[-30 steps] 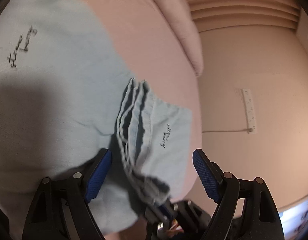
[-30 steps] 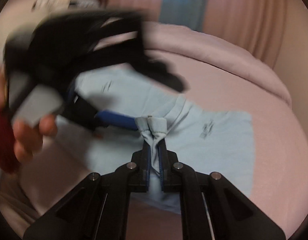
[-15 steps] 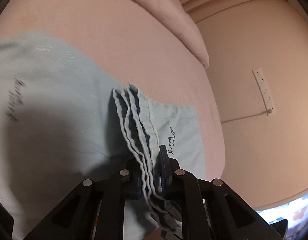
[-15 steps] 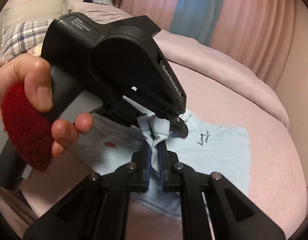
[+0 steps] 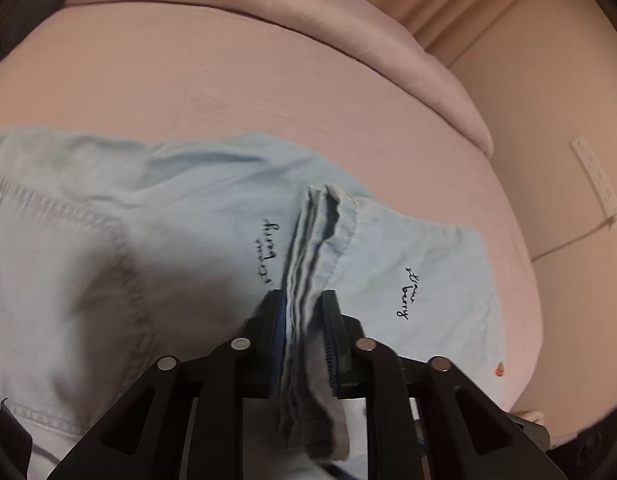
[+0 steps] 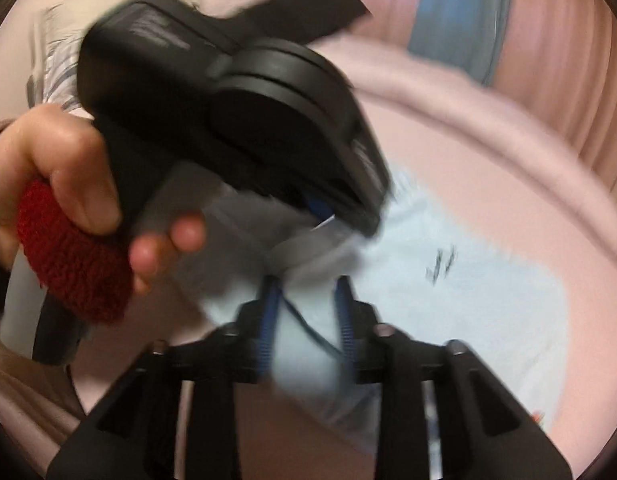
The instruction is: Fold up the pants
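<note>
Pants [image 5: 156,248] mid-fold: left gripper [image 5: 304,312] clamps the bunched hems, right gripper [image 6: 306,292] easing apart around cloth, likely carry-over next

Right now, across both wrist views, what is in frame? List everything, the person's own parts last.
pants: one, light blue with dark script lettering, spread on the bed, bunched hem lifted.
bed cover: one, pink, under the pants.
curtains: pink, with a blue panel, behind the bed.
plaid bedding: one, grey-white, far left.
power strip: one, white, floor at right.
left gripper: black, blue pads, clamped on the bunched hem; jaws have just eased slightly.
right gripper: black, blue pads, jaws have just been opening, cloth between them.
hand: one, holding the left gripper's handle.
</note>
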`<state>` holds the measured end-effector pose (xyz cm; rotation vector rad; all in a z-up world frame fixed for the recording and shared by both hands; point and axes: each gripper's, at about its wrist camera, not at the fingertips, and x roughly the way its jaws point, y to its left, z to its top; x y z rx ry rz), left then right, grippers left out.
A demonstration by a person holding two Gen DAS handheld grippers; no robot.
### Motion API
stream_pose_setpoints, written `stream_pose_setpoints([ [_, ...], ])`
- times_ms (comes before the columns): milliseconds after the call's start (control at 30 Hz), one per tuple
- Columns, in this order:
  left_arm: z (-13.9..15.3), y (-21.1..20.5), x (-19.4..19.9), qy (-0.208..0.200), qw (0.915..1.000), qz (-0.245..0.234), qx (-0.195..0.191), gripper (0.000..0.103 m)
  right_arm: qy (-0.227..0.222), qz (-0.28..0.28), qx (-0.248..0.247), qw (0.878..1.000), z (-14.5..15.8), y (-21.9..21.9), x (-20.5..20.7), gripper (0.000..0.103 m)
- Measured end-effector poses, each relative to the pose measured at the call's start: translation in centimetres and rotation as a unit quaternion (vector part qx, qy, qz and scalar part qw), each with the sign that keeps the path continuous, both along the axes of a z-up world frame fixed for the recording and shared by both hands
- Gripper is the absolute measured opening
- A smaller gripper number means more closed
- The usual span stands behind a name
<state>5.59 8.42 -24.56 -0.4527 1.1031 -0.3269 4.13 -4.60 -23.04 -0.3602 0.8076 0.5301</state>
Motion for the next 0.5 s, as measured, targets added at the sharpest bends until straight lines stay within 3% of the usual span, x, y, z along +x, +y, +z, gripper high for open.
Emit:
stream_pose_setpoints([
  [200, 3.5, 1.4, -2.2, -0.055, 0.9949, -0.002, 0.084, 0.035, 0.037, -0.033, 0.099, 0.994, 4.5, -7.0, -0.4, 0.037],
  [300, 4.7, 1.2, -2.6, -0.077, 0.9949, -0.01, 0.065, 0.035, 0.042, -0.103, 0.14, 0.984, 6.6, -12.7, 0.9, 0.038],
  [400, 5.3, -0.7, -2.8, -0.093, 0.9938, -0.046, 0.041, 0.035, 0.037, -0.179, 0.125, 0.975, 7.3, -17.4, 2.0, 0.04],
  [500, 5.1, -3.3, -2.3, -0.1, 0.9897, -0.088, 0.052, 0.035, 0.052, -0.192, 0.123, 0.972, 7.5, -19.5, 4.4, 0.038],
])
